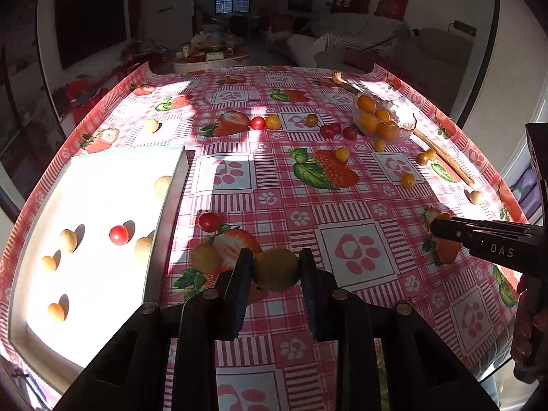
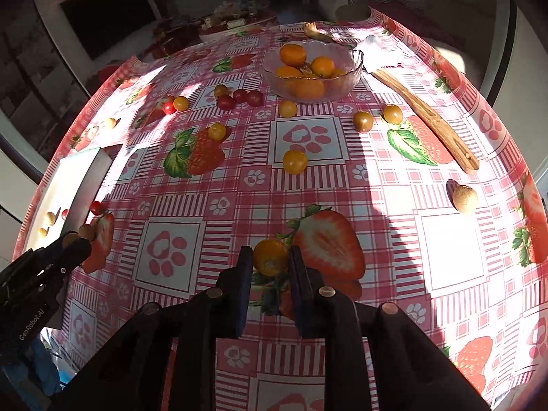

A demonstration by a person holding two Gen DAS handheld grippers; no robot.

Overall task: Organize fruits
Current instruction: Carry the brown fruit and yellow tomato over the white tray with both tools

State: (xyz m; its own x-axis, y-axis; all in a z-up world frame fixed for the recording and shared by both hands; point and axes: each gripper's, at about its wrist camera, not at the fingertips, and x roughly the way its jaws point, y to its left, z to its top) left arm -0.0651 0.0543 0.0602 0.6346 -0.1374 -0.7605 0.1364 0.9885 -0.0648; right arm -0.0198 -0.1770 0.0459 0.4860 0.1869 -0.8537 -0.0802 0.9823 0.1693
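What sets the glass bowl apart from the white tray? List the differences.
The glass bowl is round and see-through; the white tray is flat, rectangular and opaque. The bowl holds only orange fruits; the tray holds pale tan fruits plus one red tomato. The bowl sits at the far right, the tray at the near left. Both rest on the checked tablecloth.

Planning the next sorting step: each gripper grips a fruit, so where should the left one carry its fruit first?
Probably left, over the white tray: the left gripper grips a tan round fruit, and similar ones already lie there.
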